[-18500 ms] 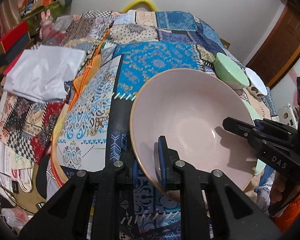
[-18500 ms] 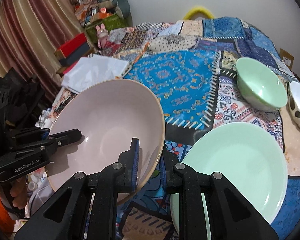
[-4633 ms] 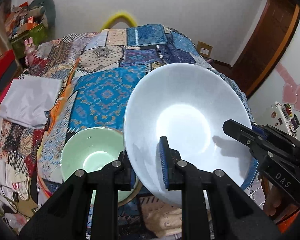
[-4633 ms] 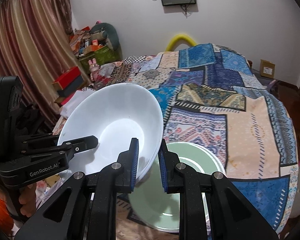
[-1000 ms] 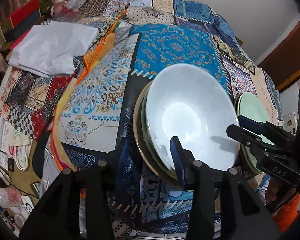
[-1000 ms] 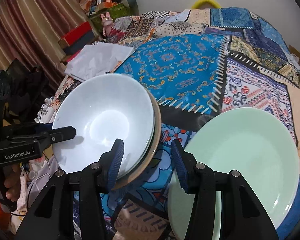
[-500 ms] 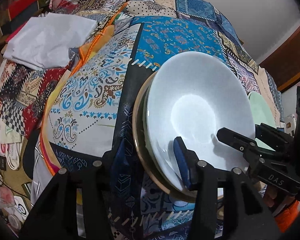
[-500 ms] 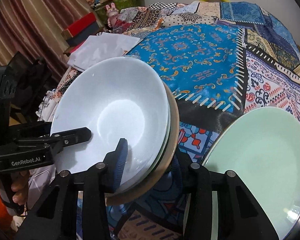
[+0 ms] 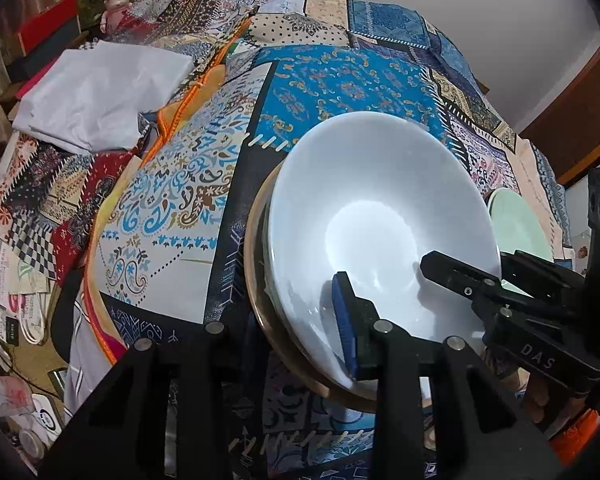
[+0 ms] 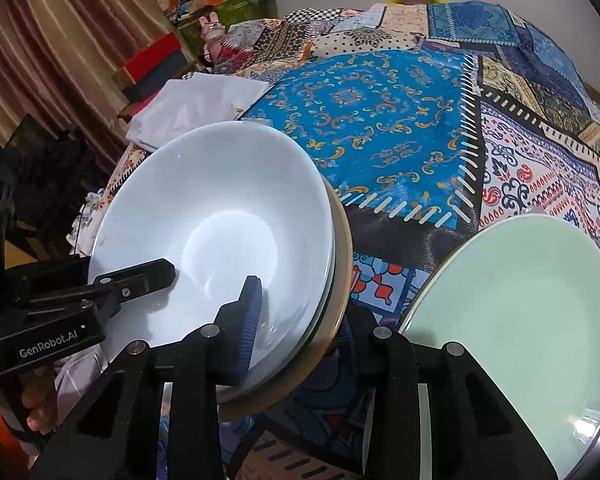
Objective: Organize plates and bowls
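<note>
Bowl stack (image 9: pixel 376 232) on bed (image 9: pixel 340 80), near edge: white bowl on top, green rim under it, tan bowl (image 10: pixel 340 280) at bottom. My left tool (image 9: pixel 295 328) straddles stack's near-left rim, jaws just closing, one pad inside white bowl, other hidden below; grip unconfirmed. My right tool (image 10: pixel 300 324) same on near-right rim, jaws just closing. Green plate (image 10: pixel 516 312) right of stack. White cloth (image 9: pixel 95 96) far left.
</note>
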{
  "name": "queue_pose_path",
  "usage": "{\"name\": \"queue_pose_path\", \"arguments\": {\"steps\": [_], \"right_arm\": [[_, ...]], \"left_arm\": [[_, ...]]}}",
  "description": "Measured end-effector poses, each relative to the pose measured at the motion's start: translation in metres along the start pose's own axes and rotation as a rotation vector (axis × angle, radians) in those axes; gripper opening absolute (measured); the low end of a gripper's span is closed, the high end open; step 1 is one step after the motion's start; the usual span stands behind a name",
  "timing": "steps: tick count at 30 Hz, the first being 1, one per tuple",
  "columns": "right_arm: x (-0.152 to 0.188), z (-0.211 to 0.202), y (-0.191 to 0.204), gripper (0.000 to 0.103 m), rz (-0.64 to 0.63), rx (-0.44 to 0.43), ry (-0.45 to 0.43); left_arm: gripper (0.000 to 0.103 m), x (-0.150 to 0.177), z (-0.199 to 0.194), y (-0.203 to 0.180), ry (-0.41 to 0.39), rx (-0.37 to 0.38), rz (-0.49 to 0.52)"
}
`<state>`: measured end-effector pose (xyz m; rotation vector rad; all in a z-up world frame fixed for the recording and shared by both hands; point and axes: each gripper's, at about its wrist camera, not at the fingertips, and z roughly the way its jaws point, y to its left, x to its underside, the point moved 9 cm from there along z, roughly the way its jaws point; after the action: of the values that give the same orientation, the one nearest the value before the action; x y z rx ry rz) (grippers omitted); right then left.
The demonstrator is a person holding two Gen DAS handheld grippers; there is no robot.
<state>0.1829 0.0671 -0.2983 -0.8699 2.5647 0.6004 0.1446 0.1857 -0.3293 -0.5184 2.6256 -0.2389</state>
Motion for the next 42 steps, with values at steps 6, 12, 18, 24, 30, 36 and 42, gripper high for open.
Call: {"name": "queue_pose_path", "arguments": {"steps": [6,12,18,24,30,36,42], "right_arm": [[-0.003,-0.011,-0.005,0.032,0.023,0.003,-0.025],[-0.013,-0.037,-0.011,0.032,0.041,0.011,-0.087],[-0.020,-0.067,-0.020,0.032,0.060,0.016,-0.151],[-0.022,-0.097,-0.035,0.032,0.076,0.037,-0.204],[-0.019,-0.120,-0.054,0.032,0.095,0.051,-0.237],[-0.008,-0.138,-0.075,0.032,0.118,0.073,-0.261],[0.007,-0.150,-0.096,0.032,0.166,0.090,-0.267]], "left_arm": [[0.034,-0.007,-0.004,-0.007,-0.012,0.014,0.006],[0.034,-0.021,-0.018,-0.025,-0.042,0.028,0.033],[0.034,-0.035,-0.039,-0.050,-0.089,0.038,0.067],[0.034,-0.044,-0.058,-0.080,-0.121,0.057,0.098],[0.034,-0.044,-0.067,-0.113,-0.129,0.077,0.134],[0.034,-0.037,-0.070,-0.142,-0.126,0.092,0.170],[0.034,-0.029,-0.066,-0.172,-0.109,0.114,0.205]]}}
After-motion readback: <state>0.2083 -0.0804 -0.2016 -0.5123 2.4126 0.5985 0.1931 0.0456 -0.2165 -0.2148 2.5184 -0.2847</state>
